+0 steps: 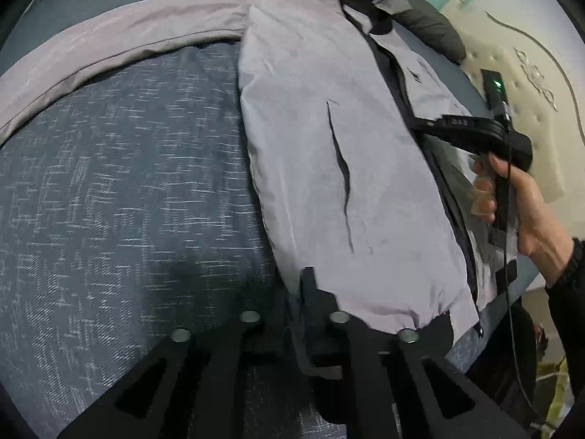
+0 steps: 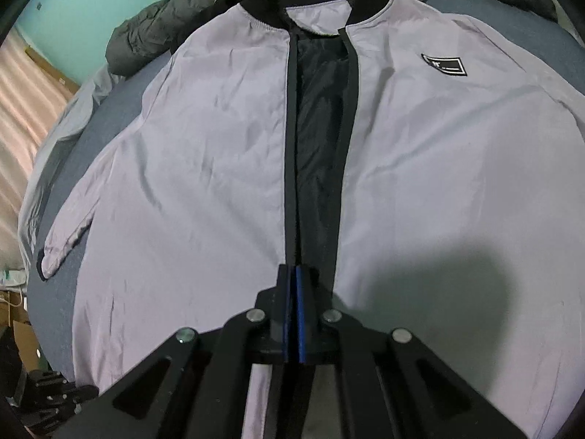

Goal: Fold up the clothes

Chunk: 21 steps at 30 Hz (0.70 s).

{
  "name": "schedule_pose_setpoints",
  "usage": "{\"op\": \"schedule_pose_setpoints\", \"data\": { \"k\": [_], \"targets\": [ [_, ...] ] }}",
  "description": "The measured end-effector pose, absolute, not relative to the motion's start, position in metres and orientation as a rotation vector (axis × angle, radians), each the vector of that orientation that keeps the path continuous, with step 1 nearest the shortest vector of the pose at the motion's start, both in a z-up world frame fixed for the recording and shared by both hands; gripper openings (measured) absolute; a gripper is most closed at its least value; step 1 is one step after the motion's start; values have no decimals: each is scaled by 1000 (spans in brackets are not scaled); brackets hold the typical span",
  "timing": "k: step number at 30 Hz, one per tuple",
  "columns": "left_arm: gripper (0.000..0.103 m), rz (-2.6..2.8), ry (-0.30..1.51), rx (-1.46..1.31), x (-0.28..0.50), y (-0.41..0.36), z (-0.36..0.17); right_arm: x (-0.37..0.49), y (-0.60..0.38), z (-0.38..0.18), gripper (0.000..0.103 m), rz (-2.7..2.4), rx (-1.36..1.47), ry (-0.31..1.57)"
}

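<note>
jacket patch (image 2: 445, 63): black diamond with white border, small white print, too blurred to read
right gripper (image 1: 424, 124): pale characters on top of the black body, not legible
green light (image 1: 497, 82): glowing symbol on the device, no text readable

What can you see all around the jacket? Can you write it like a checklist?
Surface: bed with dark blue speckled cover.
Job's things: light grey jacket lying face up, front open, black lining showing; one sleeve stretched out sideways.
Clutter: dark grey padded garment bunched behind the collar.
Grippers: left gripper jaws together at the hem, fabric grip unclear; right gripper jaws shut above the open front edge, held by a hand.
Cables: thin black cable hanging from the right gripper.
Surroundings: teal wall, cream tufted headboard.
</note>
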<state>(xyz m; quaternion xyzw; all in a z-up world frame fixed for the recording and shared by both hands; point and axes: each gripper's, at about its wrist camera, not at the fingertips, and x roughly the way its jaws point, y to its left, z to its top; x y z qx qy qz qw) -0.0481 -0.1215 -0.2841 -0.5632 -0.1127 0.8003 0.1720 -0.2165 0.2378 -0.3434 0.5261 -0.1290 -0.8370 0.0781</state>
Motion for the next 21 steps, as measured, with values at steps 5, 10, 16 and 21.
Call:
{"op": "schedule_pose_setpoints", "data": {
  "k": [5,10,16,21],
  "targets": [
    [37,2357,-293,-1543,-50,-126,-262,-207,250,-315,4,-2579,1477,-387],
    [48,2404,-253,-1466,-56,-119,-250,-194,284,-280,10,-2597,1357,-497],
    [62,2446,-279,-1436,-60,-114,-252,-159,363,-250,32,-2745,1347,-545],
    [63,2459,-275,-1431,-65,-106,-254,-122,458,-235,40,-2855,1369,-630]
  ]
}}
